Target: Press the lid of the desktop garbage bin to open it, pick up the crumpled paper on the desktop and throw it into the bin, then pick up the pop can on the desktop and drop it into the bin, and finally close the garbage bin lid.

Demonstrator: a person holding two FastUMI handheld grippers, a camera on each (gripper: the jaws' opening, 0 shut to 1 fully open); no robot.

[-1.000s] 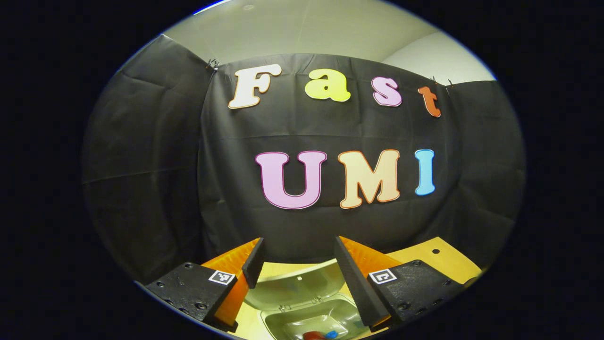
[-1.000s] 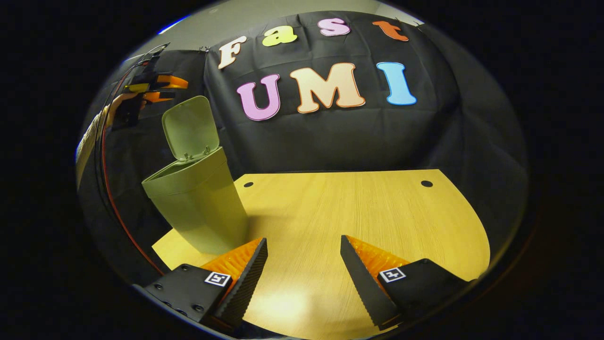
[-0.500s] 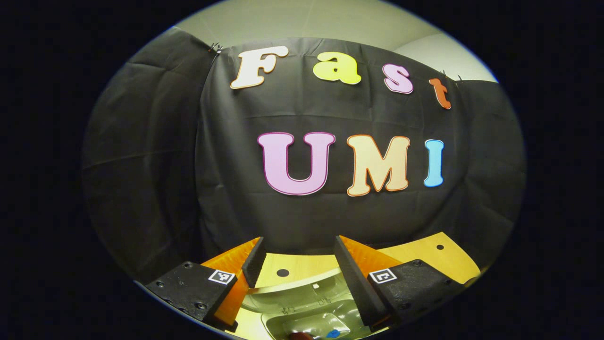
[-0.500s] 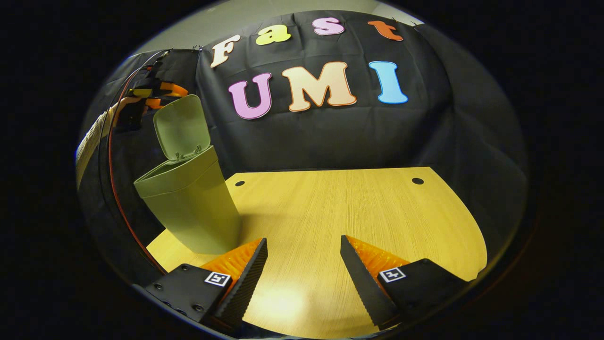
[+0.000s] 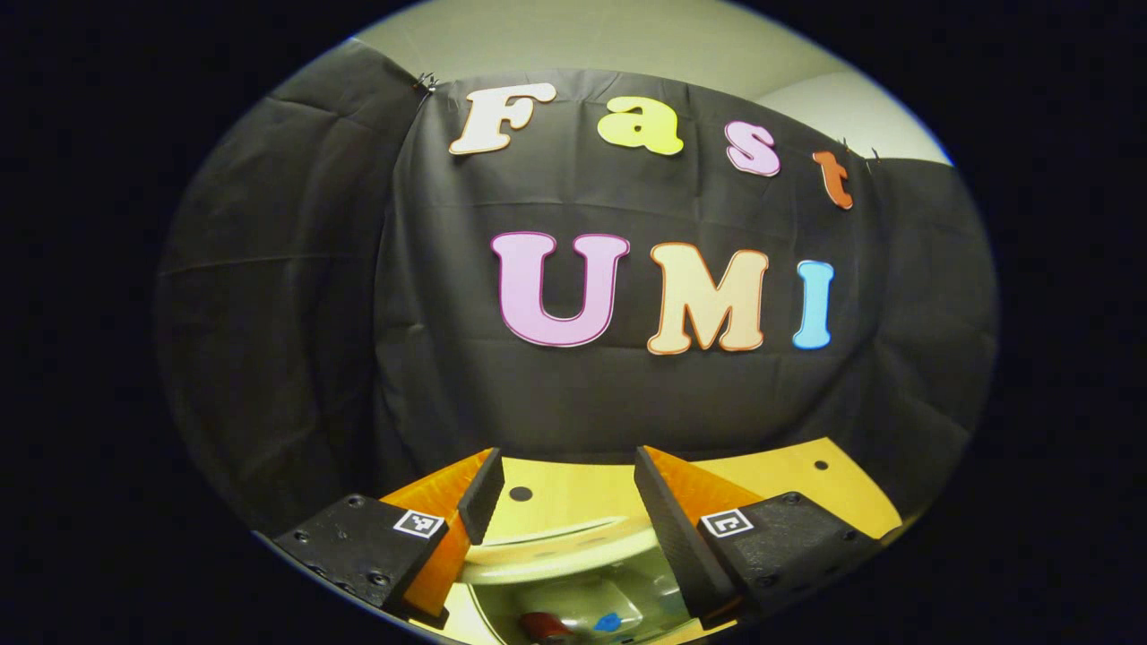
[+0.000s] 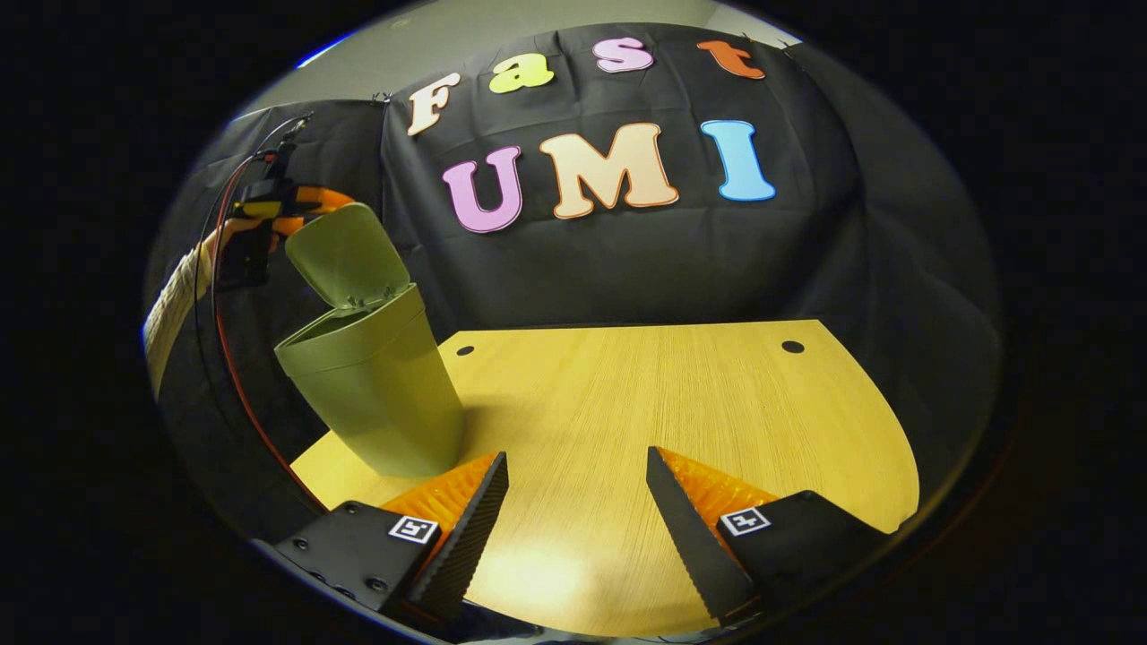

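Observation:
The olive-green bin (image 6: 372, 394) stands at the table's left end. Its lid (image 6: 349, 255) is hinged up and tilted forward over the mouth, partly open. My left gripper (image 6: 300, 199) is at the lid's top edge, held by a hand in a pale sleeve (image 6: 179, 296). In the left gripper view that gripper (image 5: 564, 466) is open, and the lid's rim (image 5: 556, 548) runs between its fingers. Below, inside the bin, lies the red pop can (image 5: 538, 624) with a blue patch (image 5: 609, 621) beside it. My right gripper (image 6: 576, 457) hovers open over the table with nothing in it.
The wooden table (image 6: 699, 403) stretches to the right of the bin, with two small cable holes (image 6: 792, 346) near its far edge. A red cable (image 6: 235, 385) hangs down left of the bin. Black cloth walls close in the back and sides.
The lid has tipped forward and down from nearly upright, with the left gripper following its top edge. The right gripper has barely moved.

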